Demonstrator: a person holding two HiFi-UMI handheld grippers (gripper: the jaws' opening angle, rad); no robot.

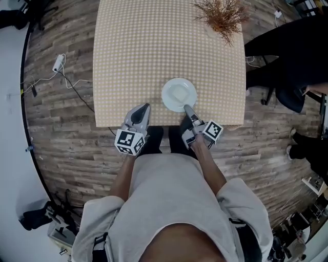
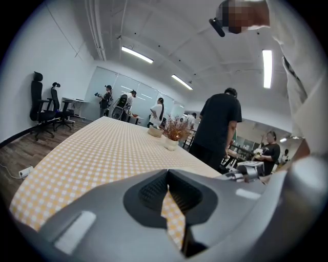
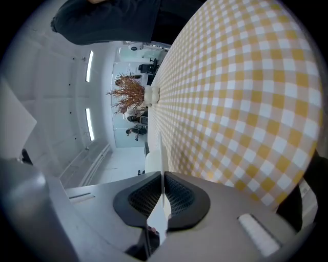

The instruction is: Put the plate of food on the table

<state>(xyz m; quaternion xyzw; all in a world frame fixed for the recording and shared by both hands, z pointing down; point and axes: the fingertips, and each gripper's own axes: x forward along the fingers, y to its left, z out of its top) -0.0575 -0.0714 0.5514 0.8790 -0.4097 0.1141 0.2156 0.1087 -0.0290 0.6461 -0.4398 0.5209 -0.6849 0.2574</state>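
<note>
Shoulders fill near frame, hiding most of legs. Right gripper jaws pinched on plate near rim. Plate at near table edge, contact unclear, food indistinct. Left gripper jaws together, empty, left of plate. Plant far right, cropped.

A light grey short-sleeved shirt fills the lower middle of the head view, with dark straps at its sides. The left hand-held gripper and right hand-held gripper are pale grey, with black ribbed pads. Each carries a white cube printed with black square markers.
</note>
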